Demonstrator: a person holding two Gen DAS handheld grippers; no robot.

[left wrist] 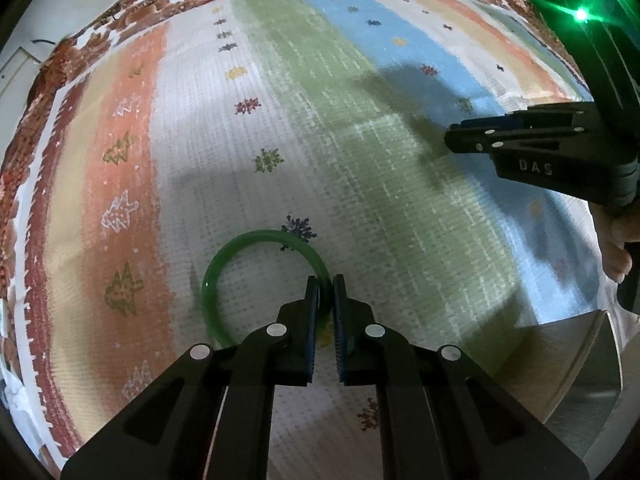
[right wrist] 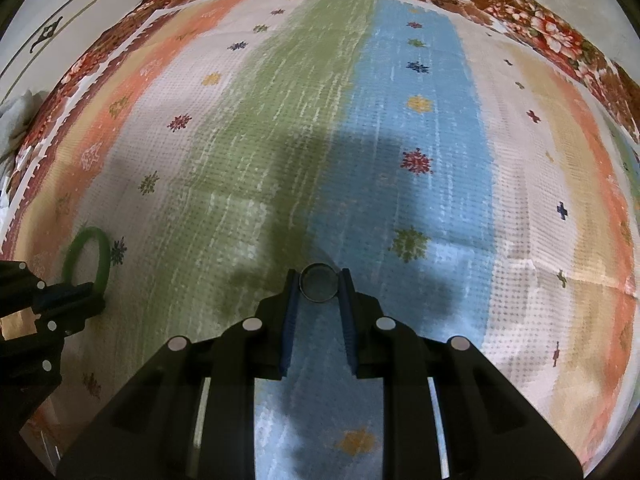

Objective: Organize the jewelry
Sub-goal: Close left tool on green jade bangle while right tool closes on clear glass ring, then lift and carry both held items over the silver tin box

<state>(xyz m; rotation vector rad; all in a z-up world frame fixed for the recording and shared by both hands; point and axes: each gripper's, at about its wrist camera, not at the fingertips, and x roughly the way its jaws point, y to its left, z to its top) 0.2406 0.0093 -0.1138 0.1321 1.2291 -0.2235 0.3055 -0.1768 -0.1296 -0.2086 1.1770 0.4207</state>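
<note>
A green bangle [left wrist: 224, 264] is held over the striped cloth; my left gripper [left wrist: 326, 284] is shut on its right rim. The bangle also shows at the far left of the right wrist view [right wrist: 86, 254], with the left gripper [right wrist: 86, 294] pinching its lower end. My right gripper [right wrist: 319, 280] is shut on a small round silver ring [right wrist: 319, 282], held between the fingertips above the blue stripe. In the left wrist view the right gripper [left wrist: 452, 136] comes in from the right edge, side on; the ring is hidden there.
A striped cloth [left wrist: 360, 140] with small star motifs covers the surface, over a red floral sheet [right wrist: 540, 20]. A grey box or tray corner [left wrist: 580, 360] sits at the lower right of the left wrist view. A person's hand [left wrist: 616, 248] holds the right gripper.
</note>
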